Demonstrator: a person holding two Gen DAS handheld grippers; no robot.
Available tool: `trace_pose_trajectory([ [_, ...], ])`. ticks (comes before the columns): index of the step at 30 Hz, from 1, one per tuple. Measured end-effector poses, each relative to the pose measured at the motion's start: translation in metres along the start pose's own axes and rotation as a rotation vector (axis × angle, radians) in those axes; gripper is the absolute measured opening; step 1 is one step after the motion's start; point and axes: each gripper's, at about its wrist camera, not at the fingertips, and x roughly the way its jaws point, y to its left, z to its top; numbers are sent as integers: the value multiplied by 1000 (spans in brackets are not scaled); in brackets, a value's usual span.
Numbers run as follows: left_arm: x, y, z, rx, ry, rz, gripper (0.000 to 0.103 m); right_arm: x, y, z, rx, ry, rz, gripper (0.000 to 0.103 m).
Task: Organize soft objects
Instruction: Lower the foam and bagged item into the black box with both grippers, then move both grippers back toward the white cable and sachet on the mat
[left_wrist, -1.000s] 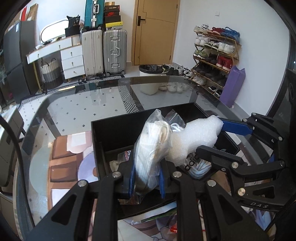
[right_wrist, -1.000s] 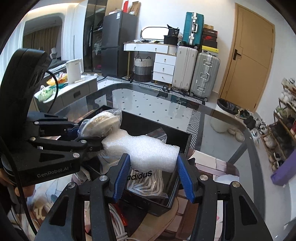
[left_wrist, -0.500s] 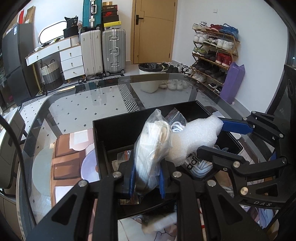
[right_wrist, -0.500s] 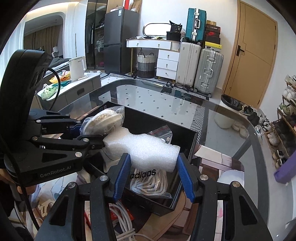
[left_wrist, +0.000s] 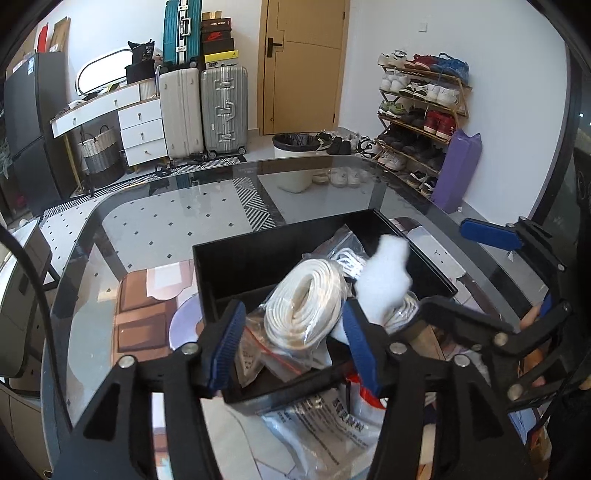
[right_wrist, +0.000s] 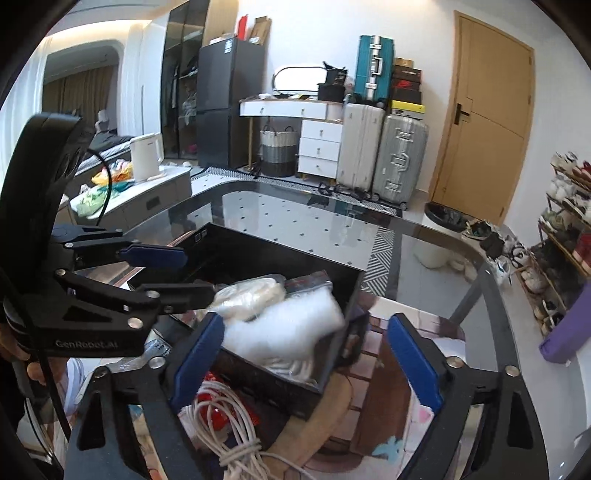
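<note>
A black box (left_wrist: 258, 258) stands on the glass table (left_wrist: 155, 221). A clear bag with a coil of white rope (left_wrist: 306, 306) leans in the box between the blue pads of my left gripper (left_wrist: 291, 347), whose jaws are opening and no longer press it. A white foam piece (right_wrist: 284, 328), blurred, lies loose in the box next to the rope bag (right_wrist: 251, 295). My right gripper (right_wrist: 306, 358) hangs just above it, jaws opening wide, with nothing gripped. The right gripper (left_wrist: 461, 269) shows at the box's right edge, and the left gripper (right_wrist: 177, 275) at its left.
A bundle of white cable (right_wrist: 229, 417) and a red packet lie in front of the box. A printed plastic bag (left_wrist: 332, 417) sits under its near edge. A brown mat (left_wrist: 140, 321) lies to the left. A person's hand (right_wrist: 33, 365) holds the left gripper.
Both grippers have opened. The rope bag has tipped over into the box, and the foam piece has dropped out of the right gripper into the box.
</note>
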Motion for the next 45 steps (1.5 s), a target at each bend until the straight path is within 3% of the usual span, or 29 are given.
trace_pose_trajectory([
  [1, -2, 1, -1, -3, -3, 0, 66, -4, -2, -2, 12, -3, 3, 97],
  [3, -11, 2, -4, -6, -34, -8, 87, -10, -5, -4, 27, -6, -1, 99],
  [6, -24, 0, -9, 2, -74, 22, 99, -20, -7, -10, 40, -4, -4, 101],
  [23, -54, 12, -57, -68, -94, 51, 100, -60, 9, -56, 118, 22, -2, 102],
  [45, -51, 15, -72, -81, -60, 74, 100, -31, 17, -73, 171, 151, 14, 102],
])
